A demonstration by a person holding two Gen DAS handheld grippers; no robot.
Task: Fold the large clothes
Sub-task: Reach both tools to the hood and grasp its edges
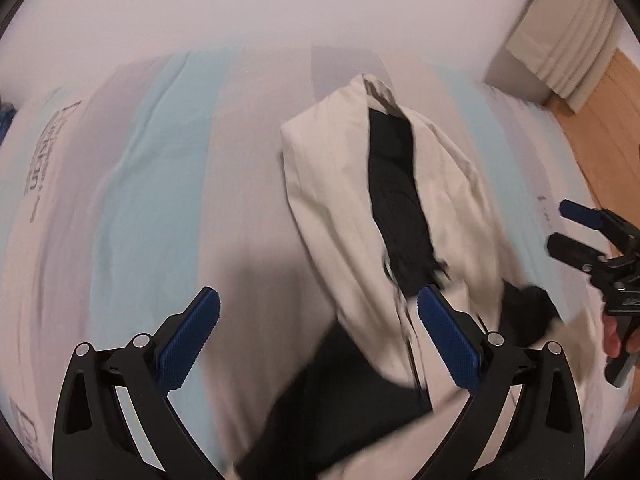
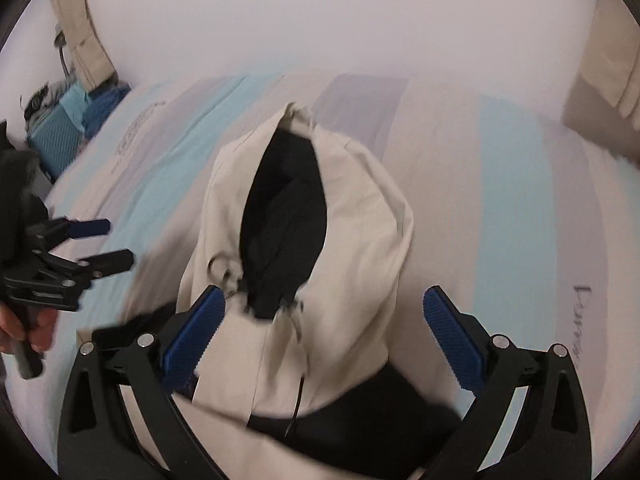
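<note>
A bed [image 1: 168, 184] covered with a sheet striped in pale blue, white and lilac fills both views, against a plain white wall; cream curtains [image 1: 572, 36] hang at the far corner over a wooden floor [image 1: 612, 128]. On the sheet lies a cream hooded jacket [image 1: 332, 200] with a black lining, its hood [image 2: 360, 184] pointing toward the wall and gaping so the dark inside shows. A drawstring with a metal ring [image 2: 222, 268] lies at the hood's near edge.

The left gripper [image 1: 318, 310] hovers over the bed with its jaws spread wide, nothing between the blue pads; its right pad sits just over the jacket's edge. The right gripper [image 2: 324, 306] likewise has its jaws spread wide, straddling the lower part of the hood without pinching it. A hand [image 2: 24, 324] holds the left gripper's handle.
</note>
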